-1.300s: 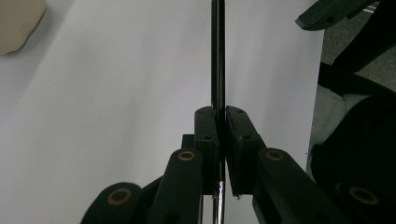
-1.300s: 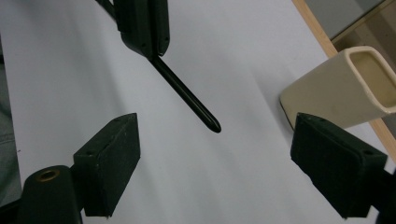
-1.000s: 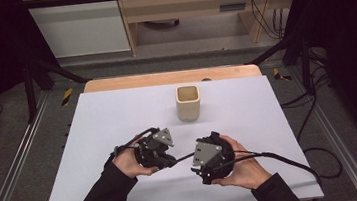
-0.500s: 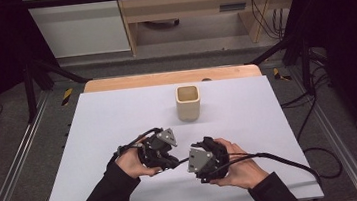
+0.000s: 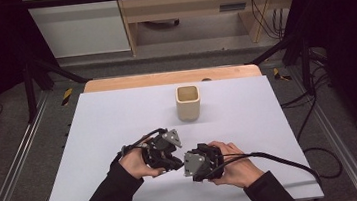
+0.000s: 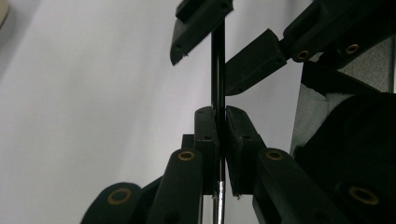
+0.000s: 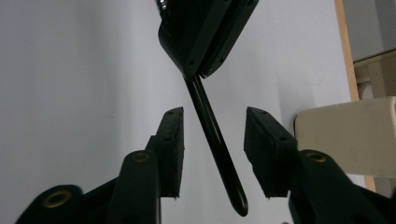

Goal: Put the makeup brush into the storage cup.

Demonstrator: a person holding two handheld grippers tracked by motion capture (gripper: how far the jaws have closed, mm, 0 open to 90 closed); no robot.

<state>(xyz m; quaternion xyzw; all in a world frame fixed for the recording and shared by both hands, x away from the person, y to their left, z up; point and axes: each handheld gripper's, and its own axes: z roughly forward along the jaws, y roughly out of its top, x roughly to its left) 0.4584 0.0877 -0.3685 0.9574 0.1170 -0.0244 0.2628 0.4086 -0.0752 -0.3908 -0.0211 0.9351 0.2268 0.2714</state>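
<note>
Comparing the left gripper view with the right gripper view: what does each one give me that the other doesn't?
Left gripper view: the left gripper shut on the thin black rod, a silver section below its jaws.

Right gripper view: the right gripper open, jaws either side of the rod's rounded end without touching, and the cream cup at right.

Both: the rod, the other gripper's jaws, the white table.
</note>
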